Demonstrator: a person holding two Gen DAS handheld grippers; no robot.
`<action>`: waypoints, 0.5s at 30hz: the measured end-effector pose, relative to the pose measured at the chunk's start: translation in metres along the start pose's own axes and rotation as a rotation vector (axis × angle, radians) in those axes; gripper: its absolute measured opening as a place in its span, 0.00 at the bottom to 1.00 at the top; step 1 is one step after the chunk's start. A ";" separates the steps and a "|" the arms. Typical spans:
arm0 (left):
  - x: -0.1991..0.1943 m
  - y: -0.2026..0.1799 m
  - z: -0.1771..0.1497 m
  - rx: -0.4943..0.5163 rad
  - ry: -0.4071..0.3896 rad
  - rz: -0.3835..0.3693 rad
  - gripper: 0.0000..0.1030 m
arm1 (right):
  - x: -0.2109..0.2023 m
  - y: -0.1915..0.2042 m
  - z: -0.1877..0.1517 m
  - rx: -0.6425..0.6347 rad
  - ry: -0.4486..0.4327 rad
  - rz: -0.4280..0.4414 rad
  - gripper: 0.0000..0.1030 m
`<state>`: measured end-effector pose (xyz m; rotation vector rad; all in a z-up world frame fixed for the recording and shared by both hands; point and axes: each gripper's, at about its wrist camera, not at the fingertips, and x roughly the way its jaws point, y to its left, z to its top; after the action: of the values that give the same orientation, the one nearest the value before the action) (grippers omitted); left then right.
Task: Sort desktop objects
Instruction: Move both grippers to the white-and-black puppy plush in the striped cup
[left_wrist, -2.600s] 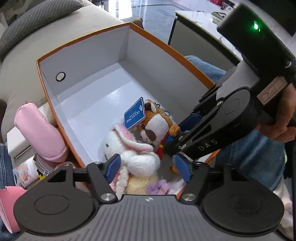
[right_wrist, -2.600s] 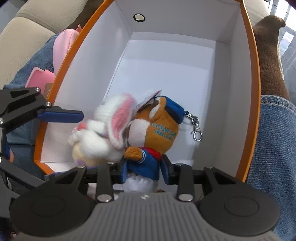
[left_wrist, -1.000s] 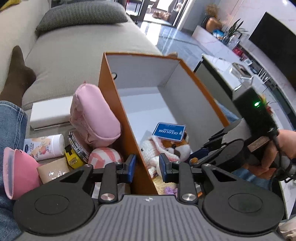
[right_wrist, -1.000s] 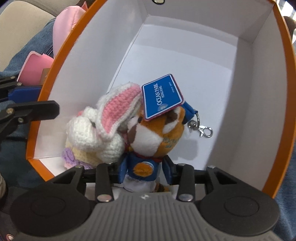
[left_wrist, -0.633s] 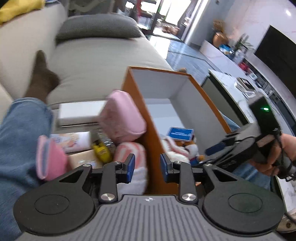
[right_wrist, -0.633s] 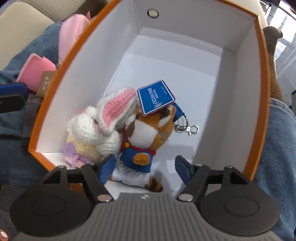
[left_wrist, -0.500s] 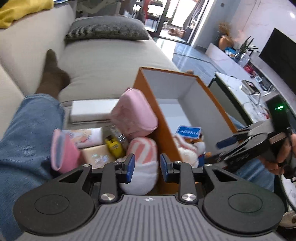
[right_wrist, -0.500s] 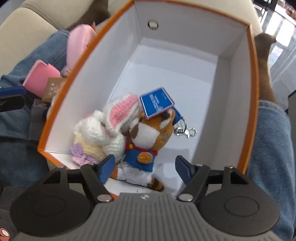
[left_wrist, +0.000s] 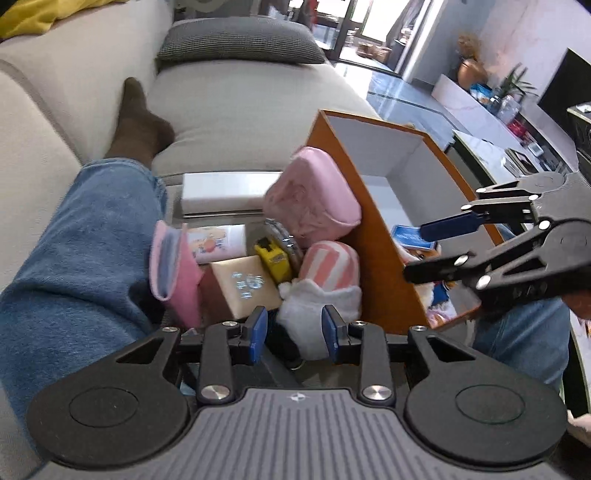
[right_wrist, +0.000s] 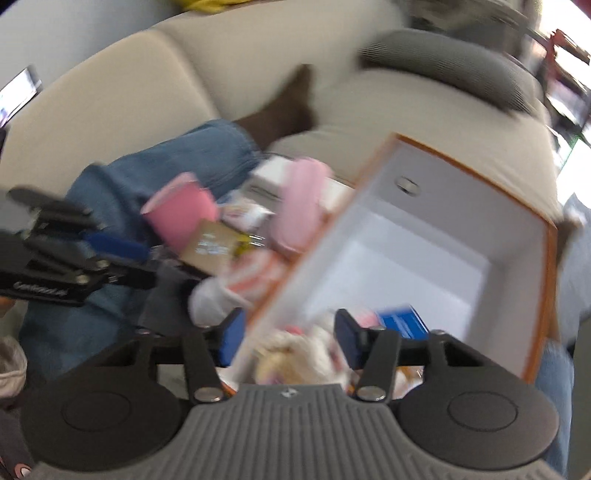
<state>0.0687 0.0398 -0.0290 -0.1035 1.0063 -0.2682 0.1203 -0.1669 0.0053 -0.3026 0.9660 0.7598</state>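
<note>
An orange box (left_wrist: 376, 236) with a white inside holds a white rabbit plush and a brown plush with a blue tag (left_wrist: 410, 236). My left gripper (left_wrist: 294, 332) hovers over the pile left of the box. Its jaws are opening, and the white fluffy end of a pink striped plush (left_wrist: 328, 266) lies just beyond them, unpressed. My right gripper (right_wrist: 289, 332) hangs above the box's near corner (right_wrist: 443, 229) in a blurred view. Its jaws are closing on nothing, with the cream plush (right_wrist: 295, 350) and blue tag (right_wrist: 400, 317) below.
Beside the box lie a pink pouch (left_wrist: 314, 199), a yellow tape measure (left_wrist: 271, 254), a beige carton (left_wrist: 243, 284), a pink case (left_wrist: 173, 266) and a white flat box (left_wrist: 225, 192). A person's jeans leg (left_wrist: 74, 258) and socked foot (left_wrist: 136, 122) rest on the beige sofa.
My right gripper let go of the brown plush, opened and rose out of the box. My left gripper swung from the box's wall to the pile on its left.
</note>
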 end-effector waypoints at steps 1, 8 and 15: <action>0.000 0.002 0.000 -0.009 -0.003 0.004 0.35 | 0.005 0.009 0.008 -0.042 0.004 0.013 0.51; 0.003 0.013 0.001 -0.028 0.001 0.024 0.35 | 0.055 0.041 0.042 -0.190 0.097 0.028 0.56; 0.004 0.025 0.000 -0.068 0.003 0.011 0.35 | 0.090 0.048 0.053 -0.307 0.208 -0.015 0.63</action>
<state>0.0756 0.0630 -0.0375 -0.1597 1.0190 -0.2239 0.1509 -0.0633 -0.0357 -0.6661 1.0402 0.8757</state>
